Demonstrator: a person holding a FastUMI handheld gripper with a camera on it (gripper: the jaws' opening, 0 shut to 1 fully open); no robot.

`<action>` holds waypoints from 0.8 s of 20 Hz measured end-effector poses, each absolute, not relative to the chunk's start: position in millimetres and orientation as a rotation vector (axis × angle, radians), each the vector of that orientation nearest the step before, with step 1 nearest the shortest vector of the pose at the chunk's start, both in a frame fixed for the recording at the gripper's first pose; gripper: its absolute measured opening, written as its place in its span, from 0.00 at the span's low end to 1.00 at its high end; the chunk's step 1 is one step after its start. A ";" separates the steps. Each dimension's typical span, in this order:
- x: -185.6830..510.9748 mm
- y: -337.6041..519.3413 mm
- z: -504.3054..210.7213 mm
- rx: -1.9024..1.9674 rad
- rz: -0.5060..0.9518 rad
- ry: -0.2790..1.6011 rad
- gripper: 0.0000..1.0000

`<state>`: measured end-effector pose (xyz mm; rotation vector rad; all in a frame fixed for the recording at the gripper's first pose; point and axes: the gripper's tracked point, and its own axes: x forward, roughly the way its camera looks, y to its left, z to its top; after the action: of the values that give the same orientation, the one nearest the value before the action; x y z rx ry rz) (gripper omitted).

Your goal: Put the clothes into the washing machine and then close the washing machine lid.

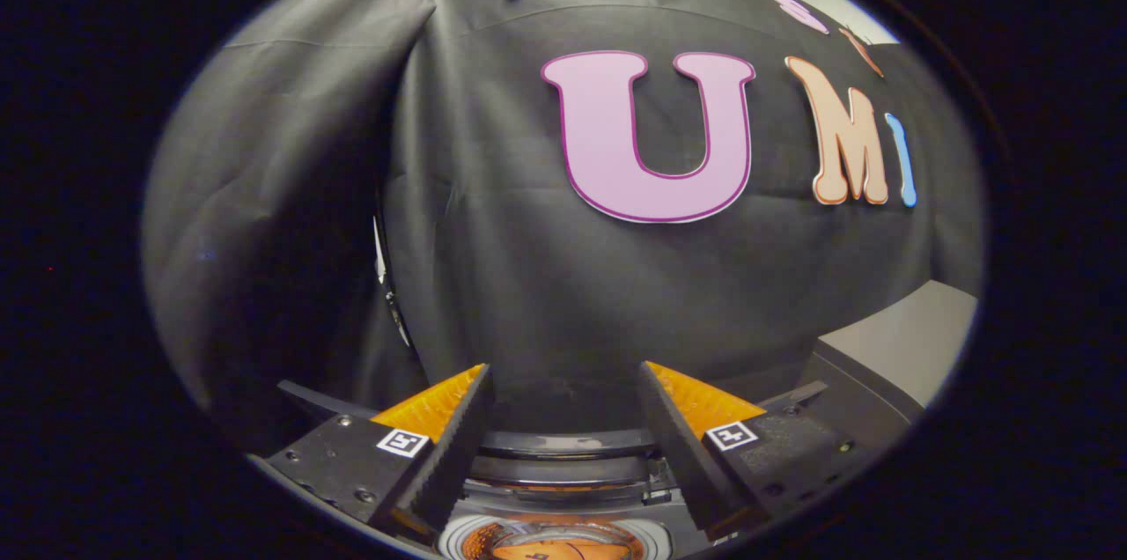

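Observation:
My gripper is open, with nothing between its fingers, and it faces the black cloth wall. Below and between the fingers lies the top of the washing machine. Its round drum opening has a pale ring, and something orange lies inside it, most of it cut off from sight. A dark curved rim, which may be the raised lid, stands just beyond the opening. I cannot tell whether the orange thing is a piece of clothing.
The black cloth wall hangs close ahead, with a fold and a seam to the left of the fingers. A grey flat surface with a dark edge sits beyond the right finger.

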<state>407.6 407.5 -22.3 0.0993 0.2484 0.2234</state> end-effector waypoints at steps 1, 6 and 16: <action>404.7 406.6 -23.1 0.100 0.223 0.247 0.99; 386.0 404.3 -23.6 0.103 0.222 0.217 0.98; 363.3 398.0 -25.9 0.109 0.238 0.183 0.98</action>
<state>363.3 398.0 -25.9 0.1088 0.1831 0.2376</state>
